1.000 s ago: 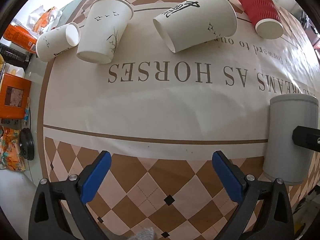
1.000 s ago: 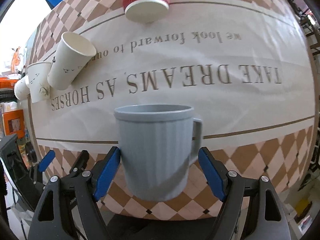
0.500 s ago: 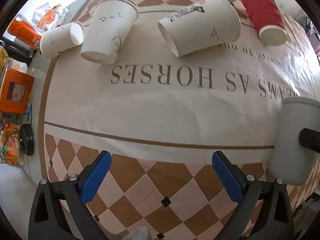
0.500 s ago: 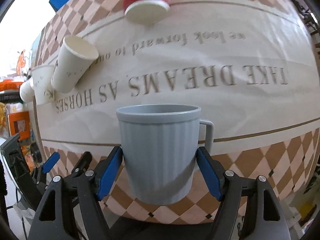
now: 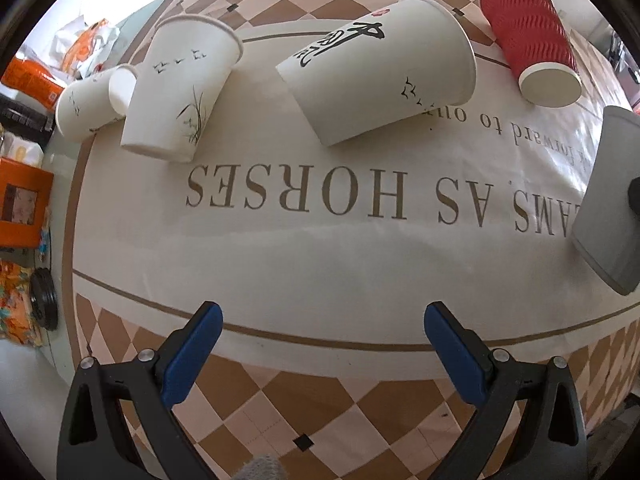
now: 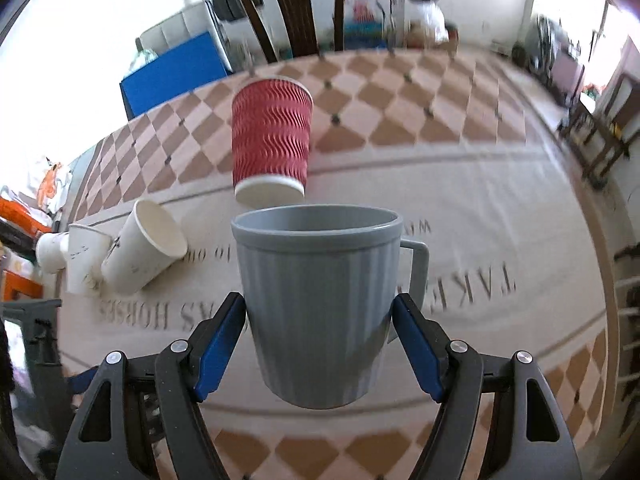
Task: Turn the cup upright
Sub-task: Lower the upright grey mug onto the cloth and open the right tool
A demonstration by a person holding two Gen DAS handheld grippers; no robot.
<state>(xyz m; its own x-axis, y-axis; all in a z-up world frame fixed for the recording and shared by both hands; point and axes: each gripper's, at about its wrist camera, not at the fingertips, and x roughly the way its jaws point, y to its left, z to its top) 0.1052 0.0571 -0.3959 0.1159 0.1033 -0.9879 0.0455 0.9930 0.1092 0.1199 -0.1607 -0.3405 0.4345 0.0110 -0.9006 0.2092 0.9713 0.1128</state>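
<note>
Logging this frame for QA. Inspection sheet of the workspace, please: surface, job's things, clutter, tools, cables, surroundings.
Surface: table with a checkered cloth and a cream panel printed "AS HORSES".
Job's things: grey ribbed mug, mouth up, handle to its right; whether it is touching the cloth I cannot tell.
Clutter: red ripple cup mouth down; large calligraphy paper cup on its side; bird-print paper cup mouth down, tilted; small paper cup on its side.
Tools: right tool shut on the mug; left tool open, holding nothing.
Cables: nothing seen.
Surroundings: dark wooden chair, blue box, orange boxes at left.
</note>
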